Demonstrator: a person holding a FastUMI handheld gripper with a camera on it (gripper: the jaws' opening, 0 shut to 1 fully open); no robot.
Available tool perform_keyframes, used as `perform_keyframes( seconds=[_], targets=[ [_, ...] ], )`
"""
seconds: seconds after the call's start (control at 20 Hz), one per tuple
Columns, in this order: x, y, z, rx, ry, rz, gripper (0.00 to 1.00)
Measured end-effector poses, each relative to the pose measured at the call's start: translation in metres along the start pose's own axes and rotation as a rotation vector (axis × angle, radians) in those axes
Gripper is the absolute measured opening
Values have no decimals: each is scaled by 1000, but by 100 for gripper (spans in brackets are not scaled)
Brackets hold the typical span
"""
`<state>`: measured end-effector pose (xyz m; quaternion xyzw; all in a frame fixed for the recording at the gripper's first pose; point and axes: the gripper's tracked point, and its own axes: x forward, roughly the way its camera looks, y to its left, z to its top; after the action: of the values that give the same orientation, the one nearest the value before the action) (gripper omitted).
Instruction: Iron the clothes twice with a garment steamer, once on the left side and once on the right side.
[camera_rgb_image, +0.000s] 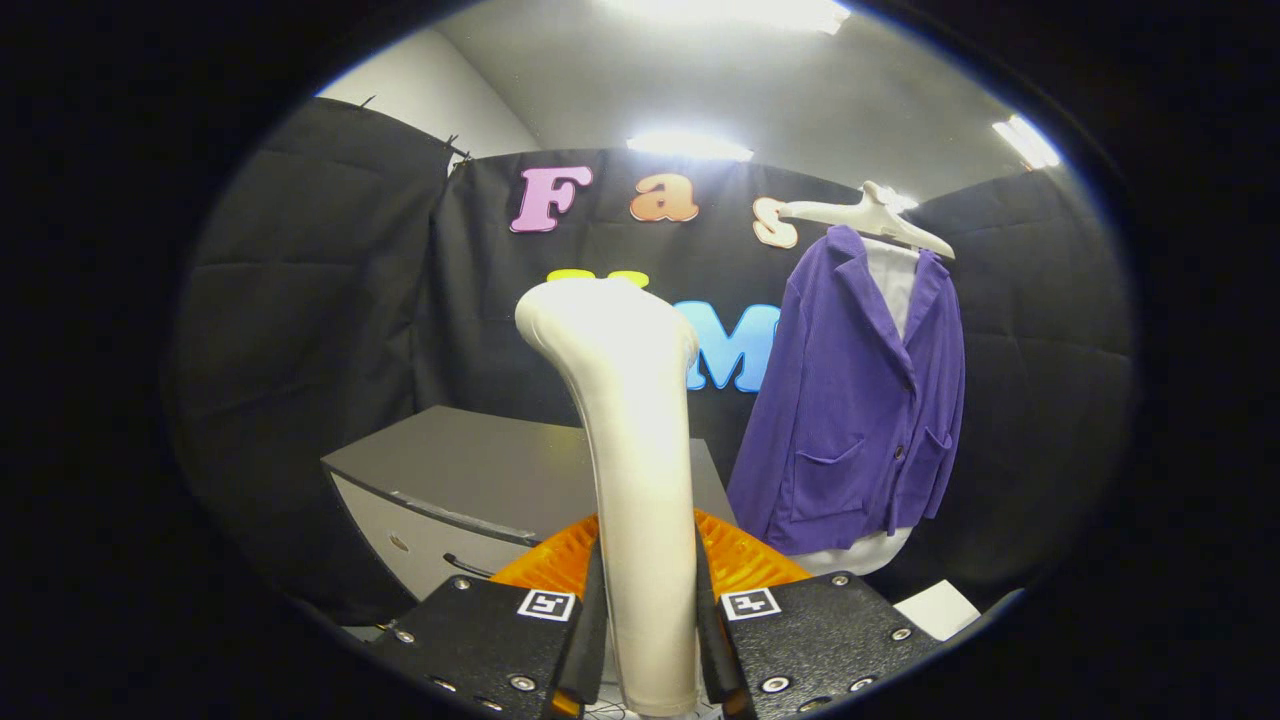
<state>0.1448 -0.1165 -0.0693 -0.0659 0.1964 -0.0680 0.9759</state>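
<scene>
A white garment steamer (635, 440) stands upright between my fingers, its handle pressed from both sides and its head bent forward at the top. My gripper (650, 640) is shut on the steamer's handle. Beyond and to the right hangs a purple jacket (850, 410) over a white shirt on a white hanger (870, 215), in front of the black cloth wall. The steamer's head is left of the jacket and apart from it.
A grey cabinet (470, 470) with a drawer stands beyond the fingers to the left. An orange ribbed thing (740, 555) lies just behind the steamer's handle. A white sheet (935, 608) lies low on the right, below the jacket.
</scene>
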Motion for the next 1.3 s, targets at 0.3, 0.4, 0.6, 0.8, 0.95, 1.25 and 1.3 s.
perform_keyframes(
  seconds=[0.3,0.4,0.6,0.8,0.95,1.25,1.3],
  targets=[
    [-10,-15,4,-2,-130,-22,38],
    [-15,-25,6,2,-139,-29,38],
    [-12,-45,28,19,-170,-53,38],
    [4,-69,62,32,-214,-85,38],
    [20,-88,85,43,-244,-118,38],
    [54,-139,130,50,-310,-212,38],
    [58,-147,135,51,-319,-226,38]
  ],
)
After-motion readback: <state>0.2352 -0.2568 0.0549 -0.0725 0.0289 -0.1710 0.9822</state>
